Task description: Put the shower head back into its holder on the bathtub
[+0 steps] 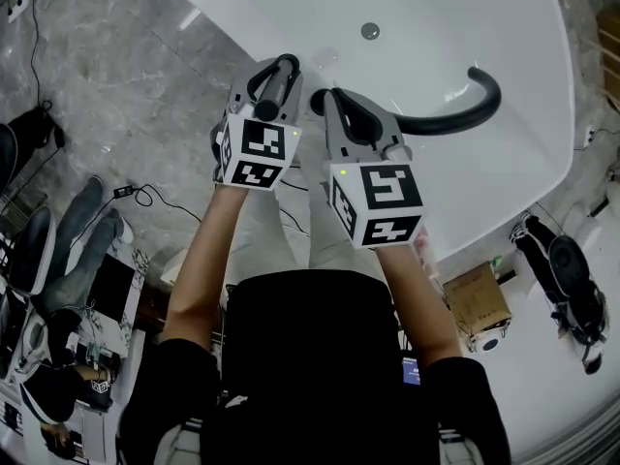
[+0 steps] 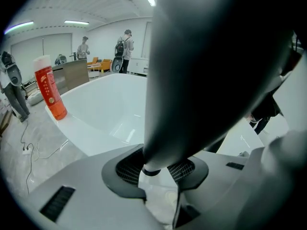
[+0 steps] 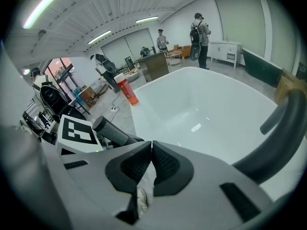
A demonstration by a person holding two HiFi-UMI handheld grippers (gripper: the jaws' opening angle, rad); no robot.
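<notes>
Grippers were held side by side over the near rim of the white bathtub (image 1: 465,37), both angled downward.

Left gripper (image 1: 271,74): the jaws stood wide and were clamped on the dark shower head (image 2: 216,66). Its narrow end sat between the two ribbed pads, and its body rose from them and filled most of the left gripper view. The shower head was therefore off the tub, carried in the left gripper above the near rim.

Right gripper (image 3: 151,147): the jaws were fully together, with nothing between the pads. This gripper sat just right of the left one.

Beyond the right gripper, a black curved spout (image 1: 465,112) arched over the right part of the tub. A round drain fitting (image 1: 370,31) lay farther in, on the basin floor. A red bottle (image 2: 50,87) stood upright on the far-left rim. Two persons (image 2: 124,49) stood well beyond the tub, near the far wall.
</notes>
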